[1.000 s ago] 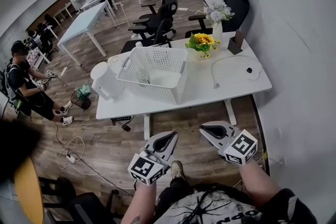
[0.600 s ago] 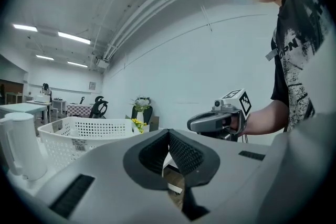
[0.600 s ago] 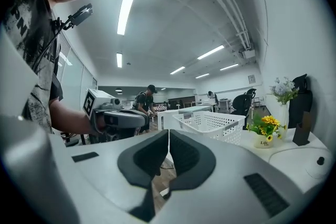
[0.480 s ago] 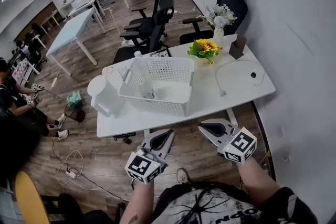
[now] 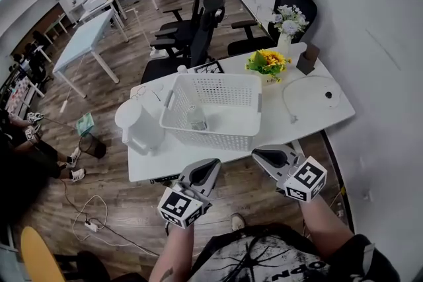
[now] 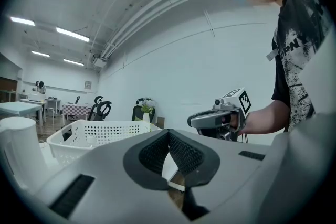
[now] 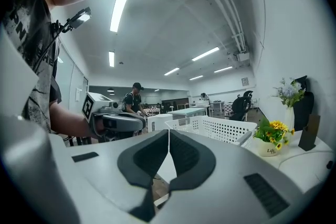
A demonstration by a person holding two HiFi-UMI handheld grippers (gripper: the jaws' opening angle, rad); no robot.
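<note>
Nothing is gripped yet: the left gripper (image 5: 210,167) and right gripper (image 5: 260,154) hover off the desk's (image 5: 310,112) 6 o'clock edge, jaws together and empty, the basket (image 5: 218,139) untouched at 12 o'clock.

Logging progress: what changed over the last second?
The person stepped toward the white table, so the left gripper and right gripper now hang nearer its front edge and the white basket. Nothing gripped or released. Both grippers stay shut and empty.
</note>
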